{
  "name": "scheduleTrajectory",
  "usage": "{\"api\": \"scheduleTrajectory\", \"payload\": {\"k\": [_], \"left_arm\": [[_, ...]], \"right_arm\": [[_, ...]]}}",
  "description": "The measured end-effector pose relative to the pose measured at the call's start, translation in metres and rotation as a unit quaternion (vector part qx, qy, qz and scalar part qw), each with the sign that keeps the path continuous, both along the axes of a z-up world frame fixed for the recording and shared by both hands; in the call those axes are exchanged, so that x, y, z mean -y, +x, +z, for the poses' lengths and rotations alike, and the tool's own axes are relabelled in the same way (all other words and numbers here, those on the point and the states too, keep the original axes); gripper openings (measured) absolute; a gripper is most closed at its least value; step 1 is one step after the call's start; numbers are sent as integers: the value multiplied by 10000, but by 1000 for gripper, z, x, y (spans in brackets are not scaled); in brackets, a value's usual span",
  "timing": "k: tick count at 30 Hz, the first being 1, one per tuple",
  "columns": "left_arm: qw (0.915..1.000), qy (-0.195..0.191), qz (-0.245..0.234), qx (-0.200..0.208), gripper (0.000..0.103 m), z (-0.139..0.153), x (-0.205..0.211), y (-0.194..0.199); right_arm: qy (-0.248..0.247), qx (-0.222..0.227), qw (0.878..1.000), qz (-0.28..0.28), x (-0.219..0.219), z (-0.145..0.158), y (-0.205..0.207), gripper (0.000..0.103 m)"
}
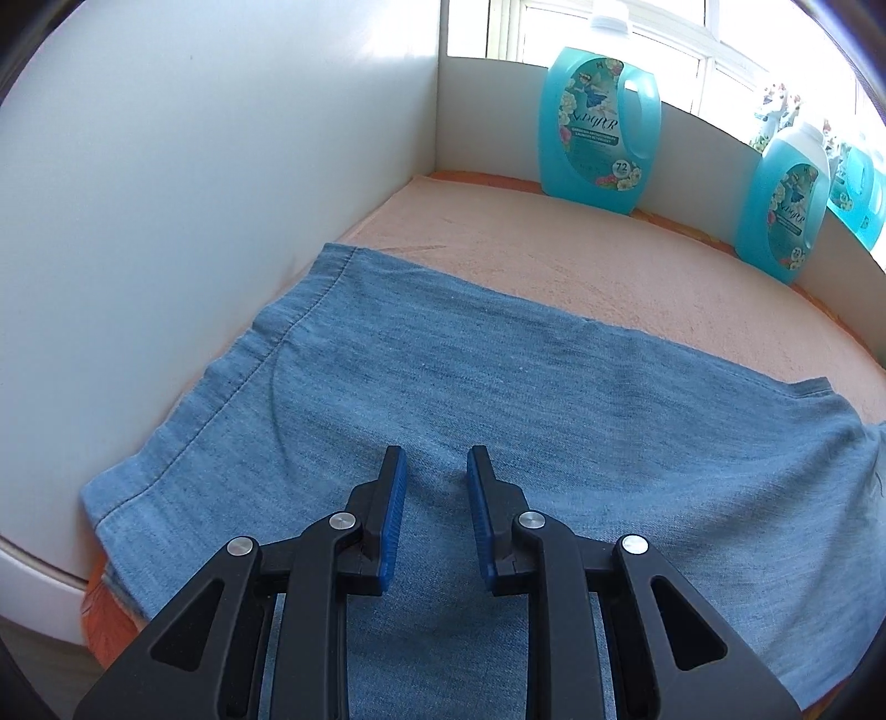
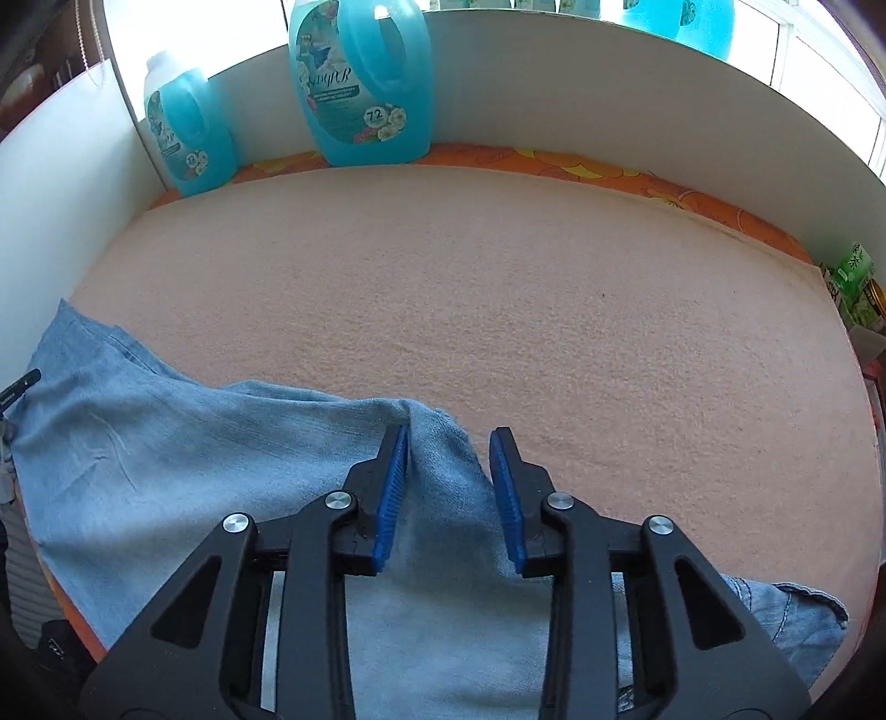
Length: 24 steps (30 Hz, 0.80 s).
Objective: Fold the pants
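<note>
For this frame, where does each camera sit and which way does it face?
Left wrist: on the left hand-held gripper, looking down and forward over the denim pants toward a white side panel; only its own fingers show.
Right wrist: on the right hand-held gripper, over the pants' frayed edge, facing the back panel; its fingers show.
Shared: pants, peach towel, blue detergent bottles.

**A home laundry corner by a window**

This looks like a household folding spot. Ahead of the claws lies a peach towel (image 2: 470,288) spread over an orange flowered cloth (image 2: 609,171), boxed in by white boards (image 1: 166,194). Beyond it, at the far edge, stand blue detergent jugs (image 1: 601,127), with a bright window (image 1: 609,33) behind them. Denim pants (image 1: 443,387) lie beneath the claws.
</note>
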<state>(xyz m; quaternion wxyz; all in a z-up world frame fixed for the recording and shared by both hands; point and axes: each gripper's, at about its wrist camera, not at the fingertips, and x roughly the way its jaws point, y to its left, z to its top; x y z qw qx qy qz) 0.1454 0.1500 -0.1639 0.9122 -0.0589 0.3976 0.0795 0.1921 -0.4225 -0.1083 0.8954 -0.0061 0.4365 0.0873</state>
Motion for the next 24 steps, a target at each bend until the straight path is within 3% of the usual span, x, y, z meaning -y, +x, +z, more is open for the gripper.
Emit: {"api": "scheduleTrajectory", "payload": {"k": [4, 9, 12, 16, 21, 24], "left_arm": [[9993, -87, -304, 194, 21, 16, 16, -1], [9961, -224, -770, 367, 21, 30, 46, -3], [9947, -267, -925, 349, 21, 34, 57, -1], [9941, -323, -947, 410, 21, 40, 61, 1], [9920, -202, -1203, 326, 21, 48, 68, 13], [9860, -228, -1639, 178, 31, 54, 77, 31]], "right_arm": [[81, 376, 9984, -413, 23, 20, -50, 54], [292, 569, 9897, -1281, 61, 10, -128, 55], [517, 521, 9864, -1472, 74, 3, -154, 55], [594, 666, 9896, -1131, 60, 15, -156, 55], [593, 794, 9947, -258, 5, 37, -118, 55], [399, 774, 9949, 503, -43, 41, -88, 55]]}}
